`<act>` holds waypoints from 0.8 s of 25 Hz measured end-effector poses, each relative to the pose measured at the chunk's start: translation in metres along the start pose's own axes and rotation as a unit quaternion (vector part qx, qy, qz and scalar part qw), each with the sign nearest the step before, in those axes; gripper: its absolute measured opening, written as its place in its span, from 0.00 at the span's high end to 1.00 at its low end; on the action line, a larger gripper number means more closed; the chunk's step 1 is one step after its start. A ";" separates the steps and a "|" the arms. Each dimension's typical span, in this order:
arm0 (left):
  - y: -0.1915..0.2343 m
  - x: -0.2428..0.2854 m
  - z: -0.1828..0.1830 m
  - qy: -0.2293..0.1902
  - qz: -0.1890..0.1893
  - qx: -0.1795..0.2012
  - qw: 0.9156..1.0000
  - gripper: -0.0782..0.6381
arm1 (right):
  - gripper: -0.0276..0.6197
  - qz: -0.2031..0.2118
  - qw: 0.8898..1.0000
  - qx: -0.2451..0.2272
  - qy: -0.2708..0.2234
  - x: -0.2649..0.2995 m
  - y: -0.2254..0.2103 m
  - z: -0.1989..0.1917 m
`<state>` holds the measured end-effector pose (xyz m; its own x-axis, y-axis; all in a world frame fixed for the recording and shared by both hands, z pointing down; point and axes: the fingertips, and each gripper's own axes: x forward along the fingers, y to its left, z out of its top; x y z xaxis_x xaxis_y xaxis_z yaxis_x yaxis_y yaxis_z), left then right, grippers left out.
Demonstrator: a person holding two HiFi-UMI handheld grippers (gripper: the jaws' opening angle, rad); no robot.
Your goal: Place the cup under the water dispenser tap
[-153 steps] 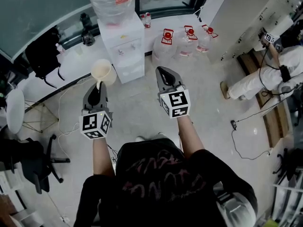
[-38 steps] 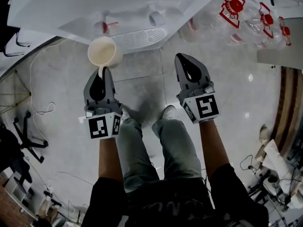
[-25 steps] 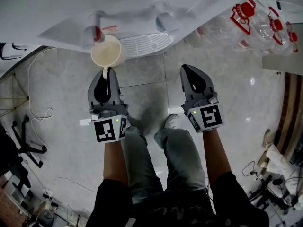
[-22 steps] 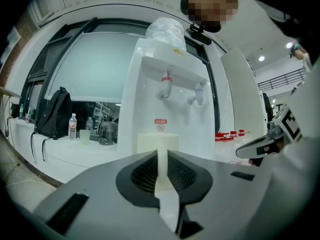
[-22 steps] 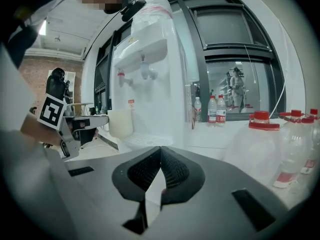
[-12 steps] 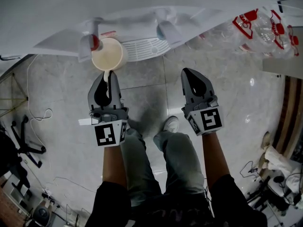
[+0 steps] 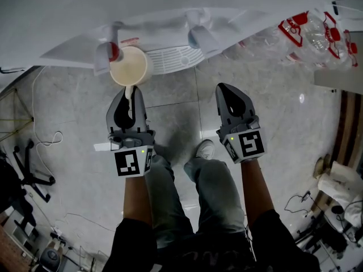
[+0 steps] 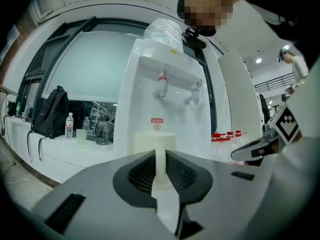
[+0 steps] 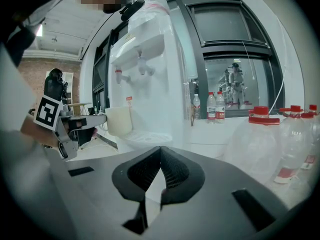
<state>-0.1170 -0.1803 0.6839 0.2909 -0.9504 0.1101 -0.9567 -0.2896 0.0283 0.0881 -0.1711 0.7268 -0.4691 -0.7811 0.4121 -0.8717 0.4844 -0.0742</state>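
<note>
Head view, one cup point(image 7: 130, 65) pinched by left tool point(image 7: 130, 90), two taps point(image 7: 113, 51) above, right tool point(image 7: 223, 88) pressed together.

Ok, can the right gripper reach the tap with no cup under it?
Probably yes. The right gripper is shut and empty, and nothing stands between it and that tap; the cup in the left gripper sits aside.

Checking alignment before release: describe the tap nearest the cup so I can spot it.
Start at the white dispenser and its drip tray. Two taps stick out above the tray; the left tap, in the head view, is beside the cup held in the left claw. It alone has a red collar; the other tap looks bluish.
</note>
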 end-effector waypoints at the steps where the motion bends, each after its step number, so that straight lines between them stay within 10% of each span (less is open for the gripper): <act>1: 0.000 0.000 0.000 0.000 -0.002 0.000 1.000 0.82 | 0.94 -0.001 1.000 0.000 -0.010 0.001 0.000 0.003; 20: -0.007 0.000 0.000 -0.003 -0.019 0.012 1.000 0.64 | 0.94 0.002 1.000 -0.002 -0.001 0.000 0.004 -0.005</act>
<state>-0.1107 -0.1780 0.6833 0.3277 -0.9391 0.1036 -0.9444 -0.3287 0.0080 0.0856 -0.1677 0.7308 -0.4721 -0.7801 0.4104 -0.8697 0.4881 -0.0727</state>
